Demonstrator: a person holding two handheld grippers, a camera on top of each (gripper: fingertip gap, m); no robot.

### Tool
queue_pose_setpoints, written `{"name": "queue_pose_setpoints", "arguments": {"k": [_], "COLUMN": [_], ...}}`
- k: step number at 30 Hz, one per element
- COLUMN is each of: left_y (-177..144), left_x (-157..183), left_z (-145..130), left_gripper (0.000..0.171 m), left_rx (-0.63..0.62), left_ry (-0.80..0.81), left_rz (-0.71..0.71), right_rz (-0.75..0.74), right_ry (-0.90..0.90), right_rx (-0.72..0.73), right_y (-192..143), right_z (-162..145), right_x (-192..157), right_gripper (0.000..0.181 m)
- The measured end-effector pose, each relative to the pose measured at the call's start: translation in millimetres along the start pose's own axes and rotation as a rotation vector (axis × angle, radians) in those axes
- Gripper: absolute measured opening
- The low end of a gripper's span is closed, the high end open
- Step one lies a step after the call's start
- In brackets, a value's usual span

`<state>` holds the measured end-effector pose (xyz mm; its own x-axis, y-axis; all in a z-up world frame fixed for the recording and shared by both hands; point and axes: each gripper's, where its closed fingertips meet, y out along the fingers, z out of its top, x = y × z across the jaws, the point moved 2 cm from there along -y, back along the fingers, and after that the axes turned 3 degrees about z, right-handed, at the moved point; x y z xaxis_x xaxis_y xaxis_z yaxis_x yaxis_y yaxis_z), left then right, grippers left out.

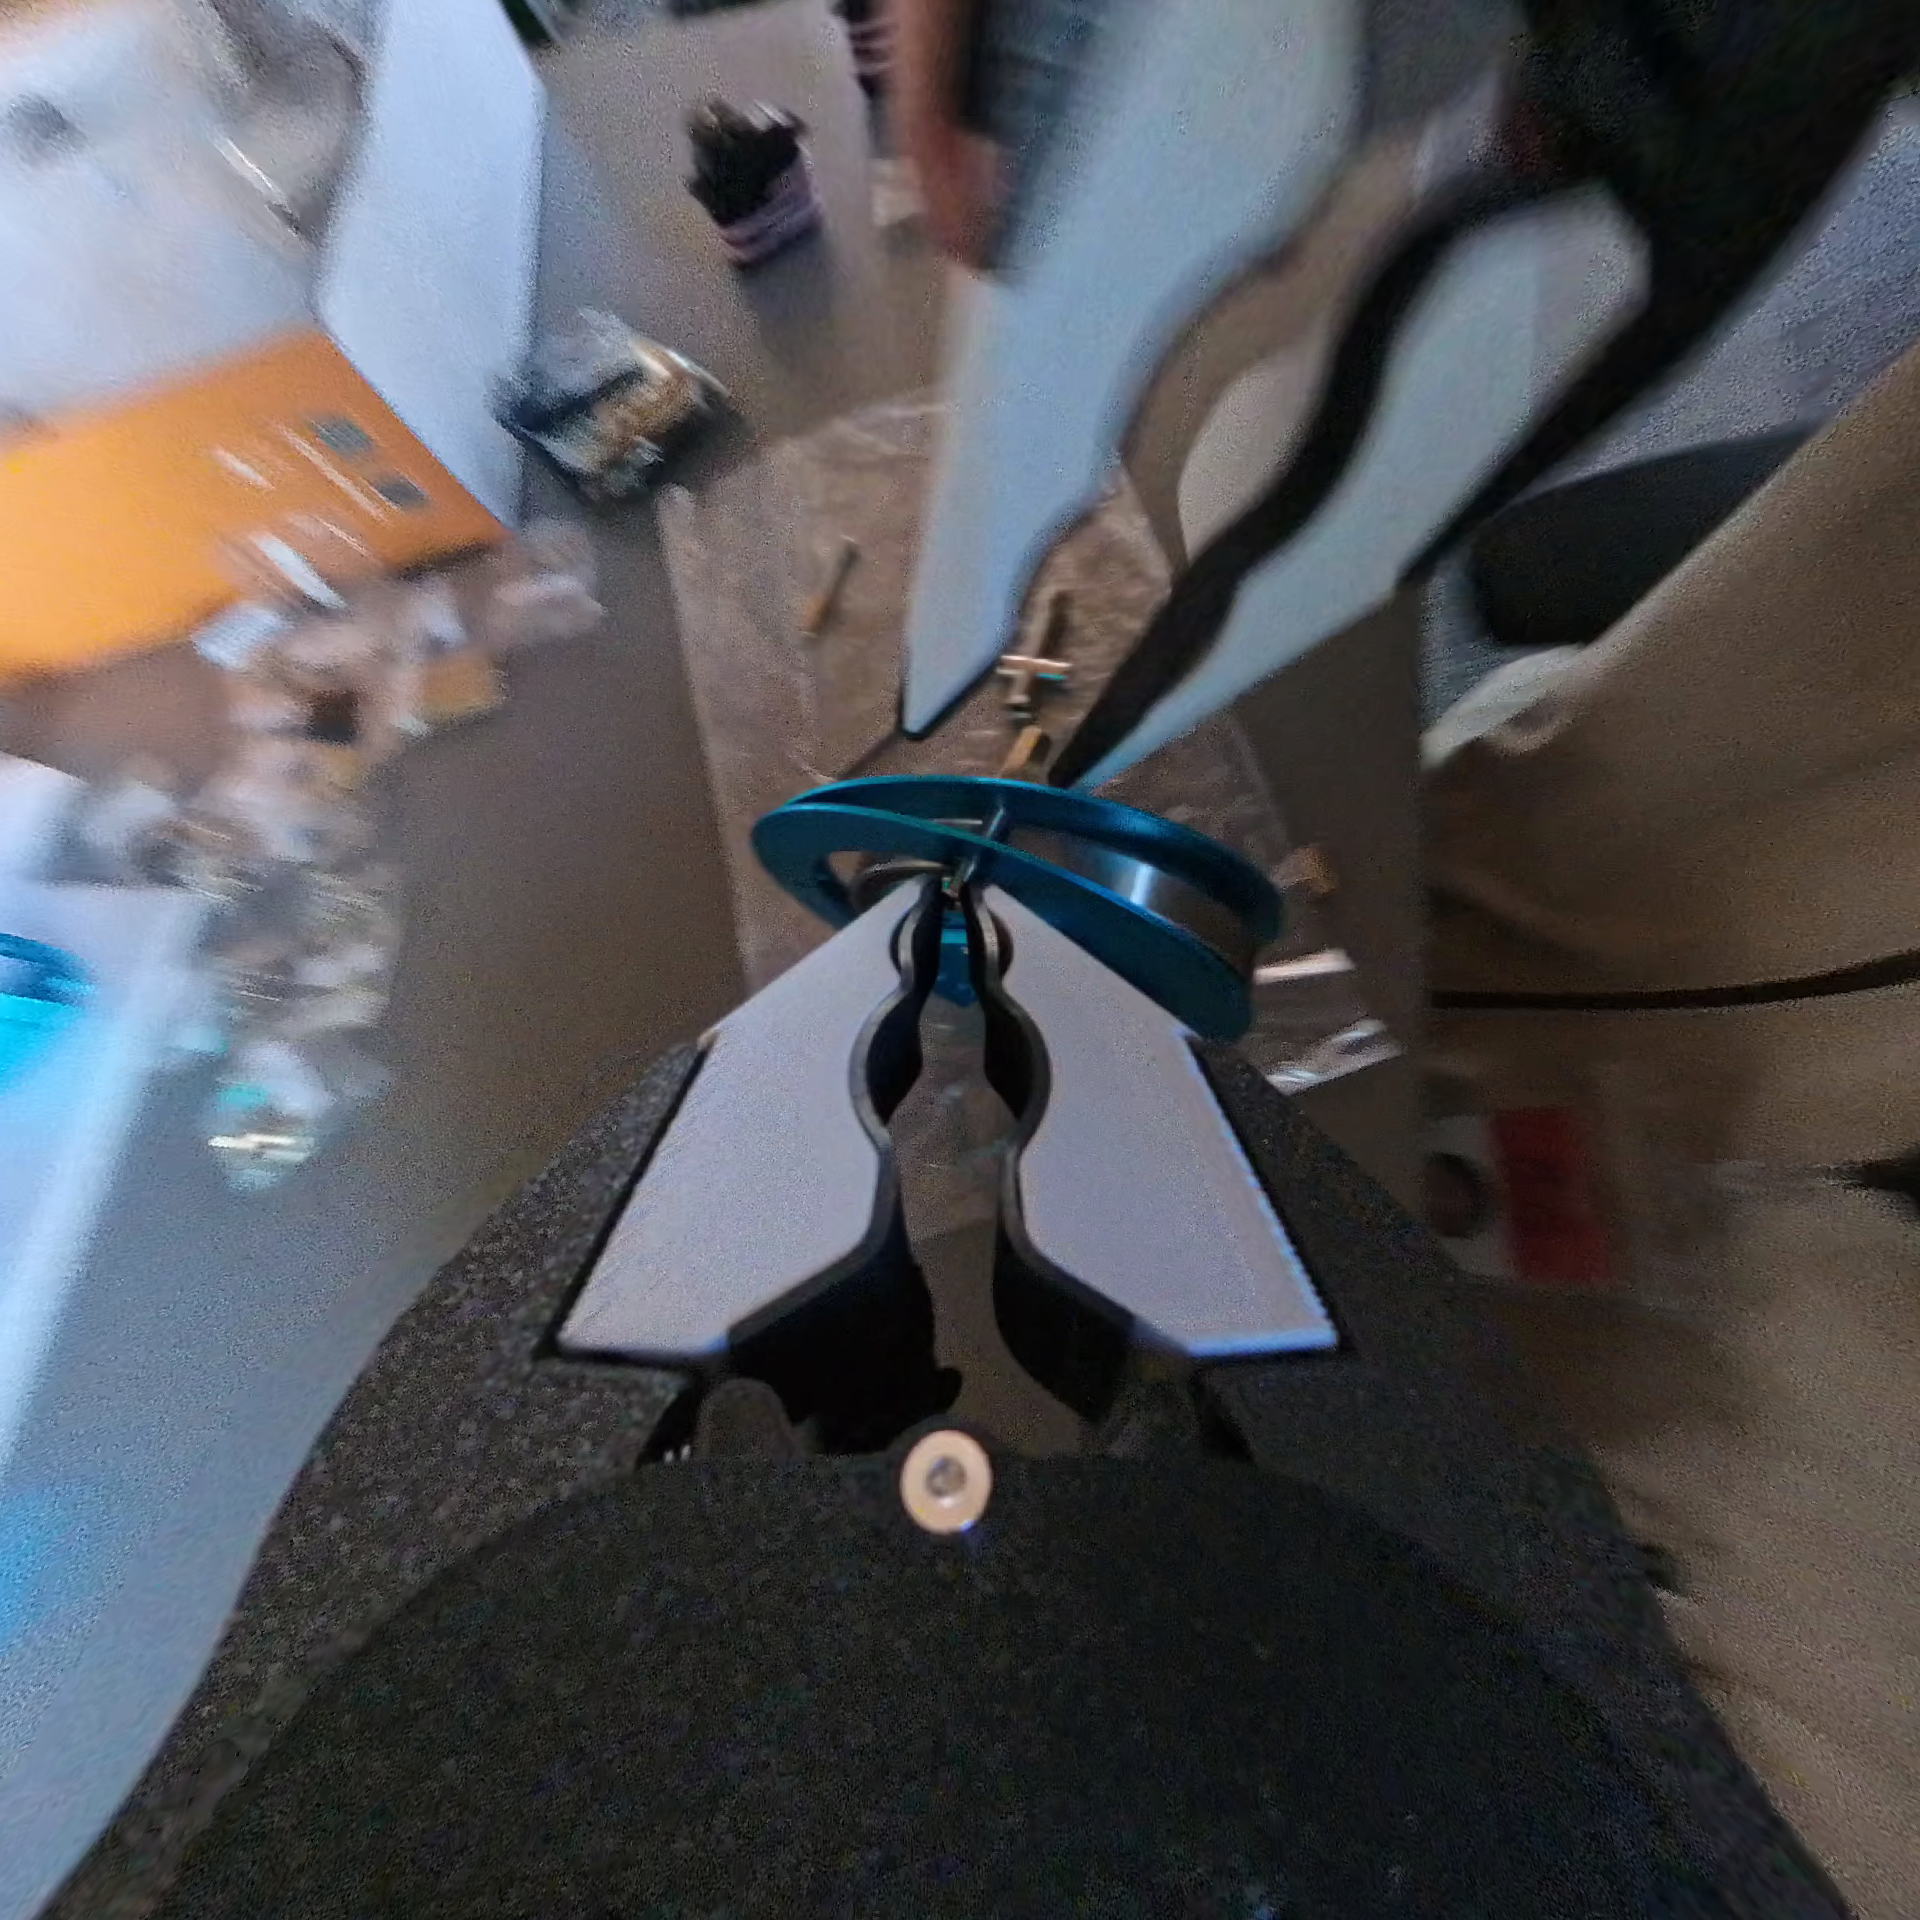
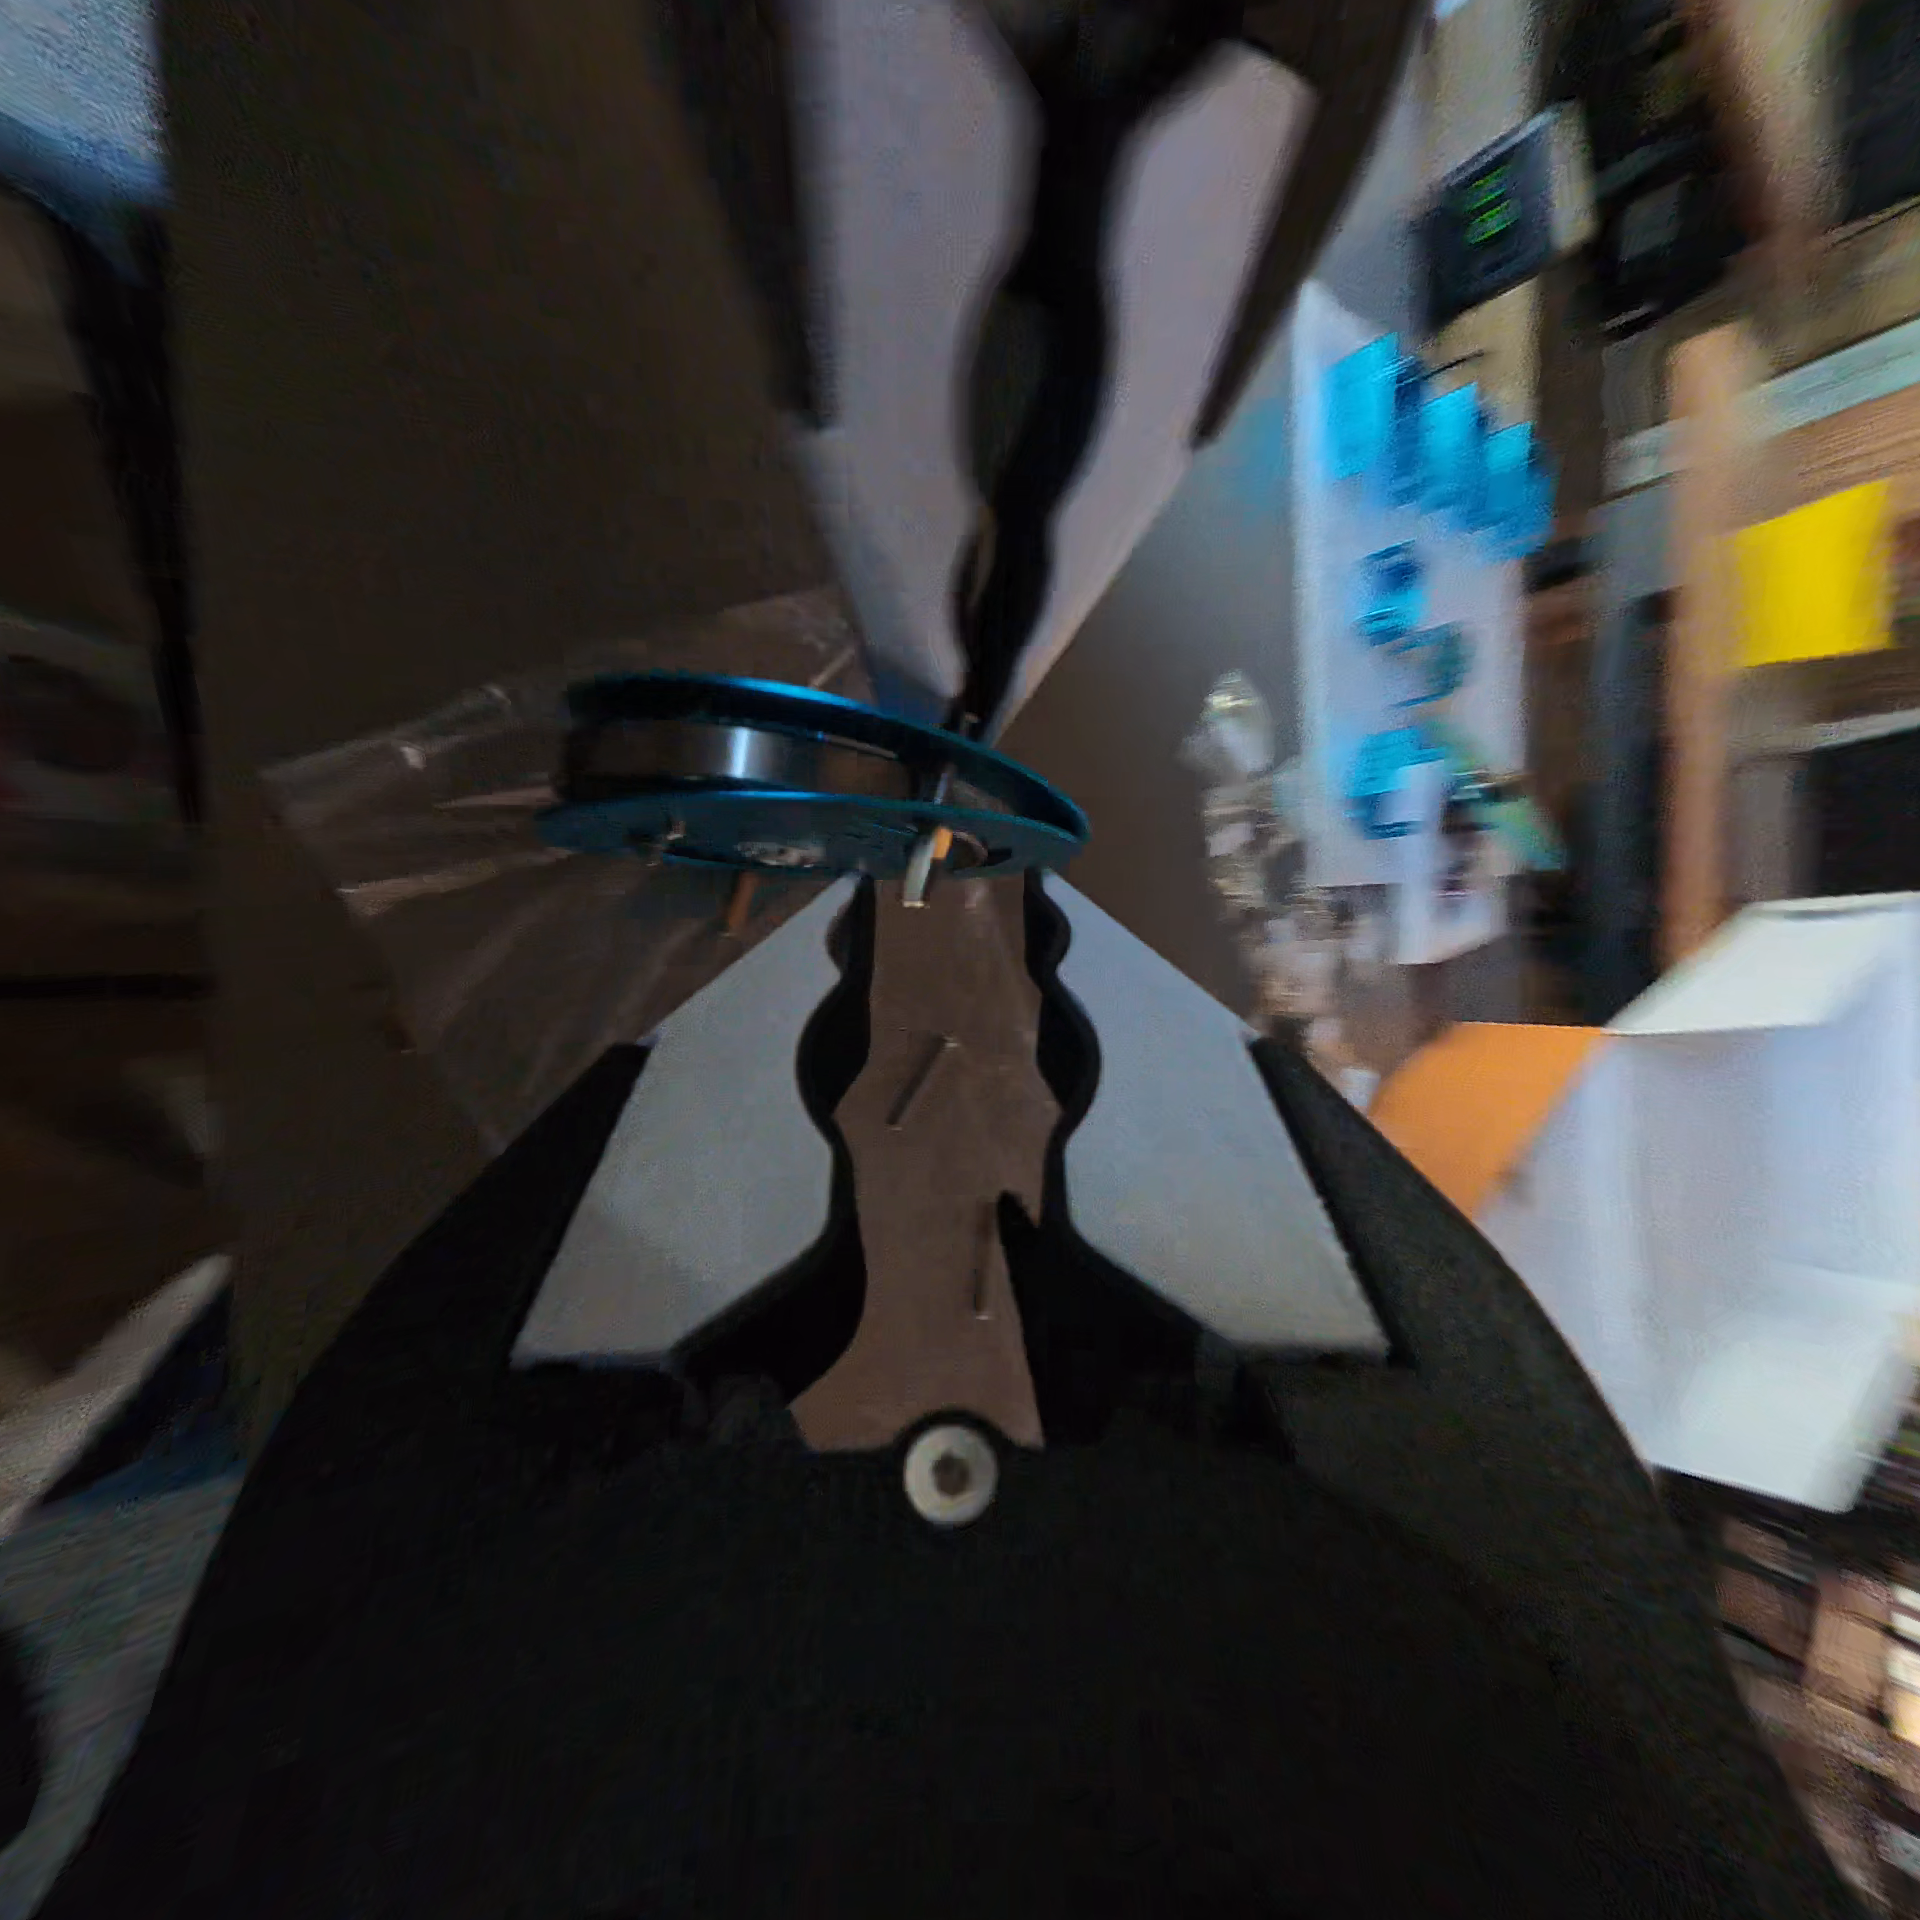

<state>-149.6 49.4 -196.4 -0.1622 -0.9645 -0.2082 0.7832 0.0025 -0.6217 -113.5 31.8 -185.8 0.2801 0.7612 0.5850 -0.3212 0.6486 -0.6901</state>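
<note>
My left gripper (image 1: 951,899) is pinched nearly closed on the blue pulley (image 1: 1023,894), gripping the small pin area at its rim, fingers narrow. My right gripper (image 2: 940,883) sits just under the same blue pulley (image 2: 821,779), tips beside the short metal pin (image 2: 920,868) poking out of the lower plate; gap medium, and I cannot tell if the tips actually clamp it. Pulley is held up in the air between both tools, two blue side plates with a dark wheel between.

Judgement: I should keep the left pinch firm and level so the plates don't swing, and line the right tips squarely on the pin, moving slow given the blur.

Below: brown table (image 1: 582,935), clear plastic bag (image 2: 468,831) on it, small loose metal parts (image 1: 1029,675). Around: orange box (image 1: 208,488), white box (image 2: 1714,1143), blurry shelves (image 2: 1766,520).
</note>
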Motion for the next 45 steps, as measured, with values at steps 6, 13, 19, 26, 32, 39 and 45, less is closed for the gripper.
{"name": "queue_pose_setpoints", "arguments": {"k": [6, 13, 19, 26, 32, 39, 45], "left_y": [-2.5, -0.1, 2.5, 7.2, 8.7, 8.7, 9.2], "left_x": [2.7, 2.0, 12.6, 15.0, 8.2, 11.5, 12.7], "left_z": [-3.0, 0.8, 7.0, 7.9, 9.6, 9.8, 11.7], "left_gripper": [0.003, 0.002, 0.001, 0.002, 0.003, 0.003, 0.003], "left_rx": [-0.038, -0.003, 0.070, 0.122, 0.123, 0.079, -0.013], "left_ry": [-0.351, 0.210, 0.894, 1.008, 0.598, 0.349, 0.073], "left_rz": [-0.281, 0.131, 0.663, 0.792, 0.472, 0.236, 0.032], "right_rz": [-0.387, -0.082, 0.910, 1.570, 0.814, -0.002, -0.463], "right_ry": [-0.195, 0.028, 0.689, 1.165, 0.629, 0.179, -0.197], "right_rx": [-0.039, -0.084, -0.051, -0.046, 0.034, 0.078, -0.099], "right_y": [11.9, 11.2, 1.2, -1.5, -3.1, -16.7, -5.7], "right_z": [2.3, -0.1, -3.4, -7.7, -14.8, -15.1, -7.4], "right_x": [-12.7, 0.0, -9.2, -8.9, 5.9, -3.9, -14.9], "right_gripper": [0.024, 0.003, 0.004, 0.004, 0.031, 0.041, 0.007]}}
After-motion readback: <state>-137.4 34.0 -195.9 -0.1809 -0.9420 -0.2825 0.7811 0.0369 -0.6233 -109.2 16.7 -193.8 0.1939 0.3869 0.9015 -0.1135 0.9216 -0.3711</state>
